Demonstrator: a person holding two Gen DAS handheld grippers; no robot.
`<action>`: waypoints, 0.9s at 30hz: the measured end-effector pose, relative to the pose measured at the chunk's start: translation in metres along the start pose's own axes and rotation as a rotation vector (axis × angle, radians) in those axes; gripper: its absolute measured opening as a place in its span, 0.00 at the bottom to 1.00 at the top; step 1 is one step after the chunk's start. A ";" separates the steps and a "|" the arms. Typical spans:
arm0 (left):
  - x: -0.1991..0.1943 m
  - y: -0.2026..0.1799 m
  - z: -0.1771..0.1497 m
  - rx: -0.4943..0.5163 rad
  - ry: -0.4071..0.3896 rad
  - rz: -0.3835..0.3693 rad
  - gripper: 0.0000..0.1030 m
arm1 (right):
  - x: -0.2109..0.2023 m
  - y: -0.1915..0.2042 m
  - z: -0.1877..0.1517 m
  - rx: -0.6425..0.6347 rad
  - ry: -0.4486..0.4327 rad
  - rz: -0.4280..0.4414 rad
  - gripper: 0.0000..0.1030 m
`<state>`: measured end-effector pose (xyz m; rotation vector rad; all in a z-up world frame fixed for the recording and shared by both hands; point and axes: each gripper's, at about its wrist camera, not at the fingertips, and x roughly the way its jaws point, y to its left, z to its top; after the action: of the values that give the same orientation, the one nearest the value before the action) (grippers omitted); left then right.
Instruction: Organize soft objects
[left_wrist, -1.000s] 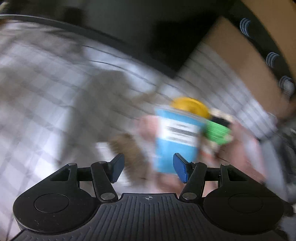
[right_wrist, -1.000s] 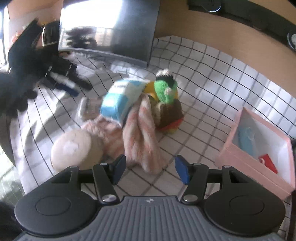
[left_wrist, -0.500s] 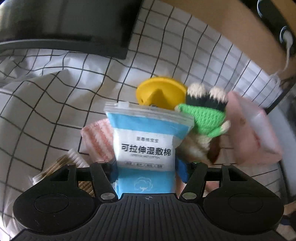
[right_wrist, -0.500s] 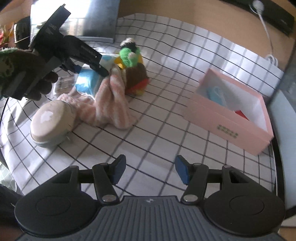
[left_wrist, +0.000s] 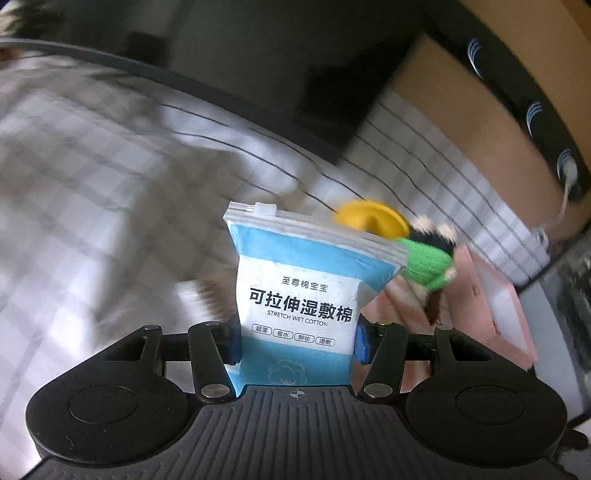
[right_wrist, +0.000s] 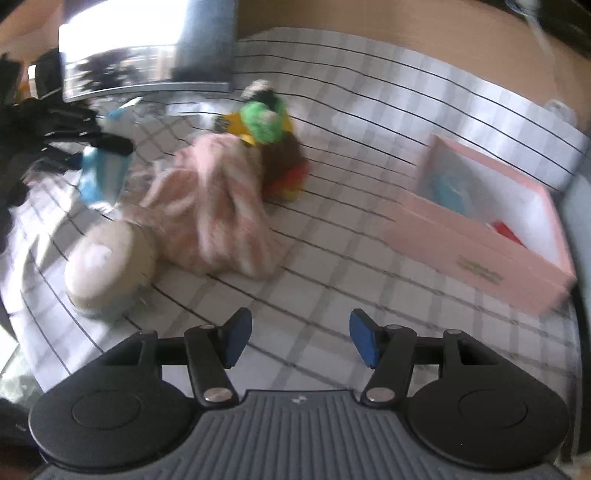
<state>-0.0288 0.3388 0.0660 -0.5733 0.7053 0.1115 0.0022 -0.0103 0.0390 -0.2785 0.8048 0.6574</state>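
My left gripper (left_wrist: 295, 341) is shut on a blue and white pack of wet cotton (left_wrist: 303, 295) and holds it off the checked cloth. In the right wrist view the same pack (right_wrist: 101, 173) hangs in the left gripper (right_wrist: 92, 147) at the far left. My right gripper (right_wrist: 295, 341) is open and empty above the cloth. A pink striped towel (right_wrist: 218, 206), a round beige pouch (right_wrist: 110, 266) and a green and brown knitted toy (right_wrist: 273, 133) lie ahead of it. An open pink box (right_wrist: 480, 236) stands at the right.
A yellow disc (left_wrist: 373, 221) lies behind the knitted toy (left_wrist: 428, 266). A dark monitor (left_wrist: 258, 74) stands at the back of the cloth. The pink box (left_wrist: 495, 302) holds a blue item (right_wrist: 447, 184) and a red item (right_wrist: 509, 230). A wooden wall runs behind.
The left gripper has lifted the wet cotton pack up and to the left, away from the towel and toy. The right gripper has moved closer to the towel, still open.
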 end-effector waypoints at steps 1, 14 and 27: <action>-0.012 0.006 -0.002 -0.019 -0.010 0.006 0.56 | 0.005 0.005 0.007 -0.016 -0.010 0.019 0.57; -0.096 0.009 -0.039 -0.091 0.006 0.002 0.56 | 0.085 0.035 0.100 0.007 0.023 0.178 0.12; -0.049 -0.035 -0.054 -0.060 0.129 -0.192 0.56 | -0.126 -0.022 0.096 -0.017 -0.334 0.047 0.11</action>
<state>-0.0880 0.2850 0.0803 -0.7074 0.7704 -0.0840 0.0073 -0.0375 0.1967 -0.1597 0.4867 0.7320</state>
